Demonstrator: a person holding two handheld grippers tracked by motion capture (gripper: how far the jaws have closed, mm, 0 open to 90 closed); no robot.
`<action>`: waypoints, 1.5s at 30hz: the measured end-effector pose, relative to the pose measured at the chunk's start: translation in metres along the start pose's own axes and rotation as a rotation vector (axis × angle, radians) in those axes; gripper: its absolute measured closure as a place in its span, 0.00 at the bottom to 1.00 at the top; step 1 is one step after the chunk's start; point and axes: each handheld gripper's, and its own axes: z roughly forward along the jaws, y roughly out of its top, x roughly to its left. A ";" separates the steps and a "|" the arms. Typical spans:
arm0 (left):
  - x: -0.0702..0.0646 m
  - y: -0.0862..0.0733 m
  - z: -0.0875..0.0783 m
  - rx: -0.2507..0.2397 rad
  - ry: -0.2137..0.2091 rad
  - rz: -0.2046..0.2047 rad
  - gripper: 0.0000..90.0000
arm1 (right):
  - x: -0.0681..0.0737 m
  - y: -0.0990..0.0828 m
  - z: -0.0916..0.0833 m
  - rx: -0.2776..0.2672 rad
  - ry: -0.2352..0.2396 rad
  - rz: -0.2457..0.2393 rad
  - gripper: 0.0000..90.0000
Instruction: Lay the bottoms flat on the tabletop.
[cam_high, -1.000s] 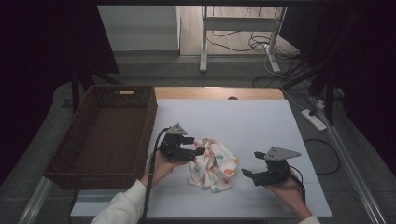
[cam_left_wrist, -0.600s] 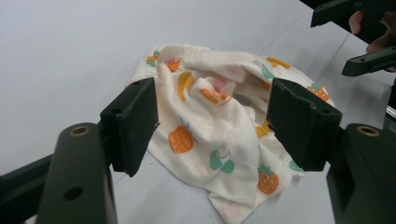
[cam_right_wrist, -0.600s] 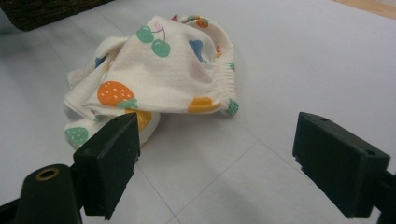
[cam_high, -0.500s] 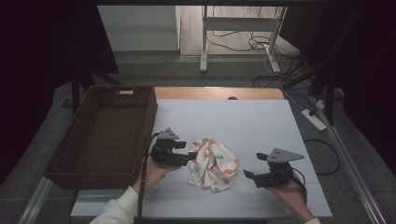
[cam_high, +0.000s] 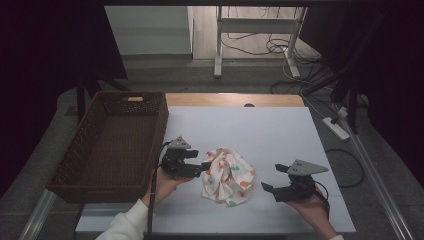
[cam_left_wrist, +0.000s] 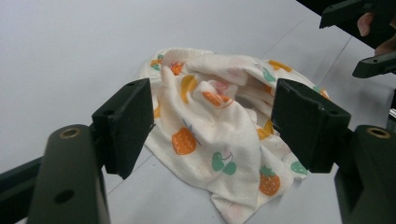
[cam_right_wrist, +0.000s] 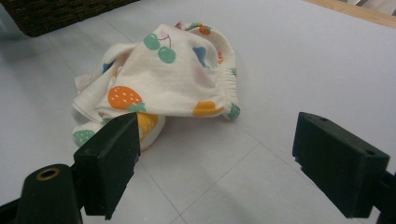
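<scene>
Resting crumpled on the white surface (cam_high: 280, 135), the fruit-print cloth (cam_high: 227, 175) is lying between your left gripper (cam_high: 202, 167) (fingers just opening, gripping nothing) and your open-fingered right gripper (cam_high: 272, 179).

Crumpled fruit-print cloth (cam_high: 227, 176), loose heap, on white table (cam_high: 280, 135)

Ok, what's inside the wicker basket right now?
The brown wicker basket looks empty: its woven floor shows bare in the high view. The strip just behind its near wall is hidden. The fruit-print cloth lies crumpled on the white table beside it.
</scene>
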 end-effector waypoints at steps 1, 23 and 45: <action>0.000 0.000 0.000 -0.003 0.002 -0.002 0.32 | 0.000 0.000 0.000 -0.003 -0.001 -0.001 0.17; 0.008 -0.004 0.001 -0.004 0.014 -0.031 0.32 | 0.005 0.006 0.005 -0.011 0.009 -0.011 0.17; 0.009 -0.010 0.009 0.018 0.037 -0.041 0.33 | 0.013 0.019 0.009 -0.040 0.030 -0.009 0.22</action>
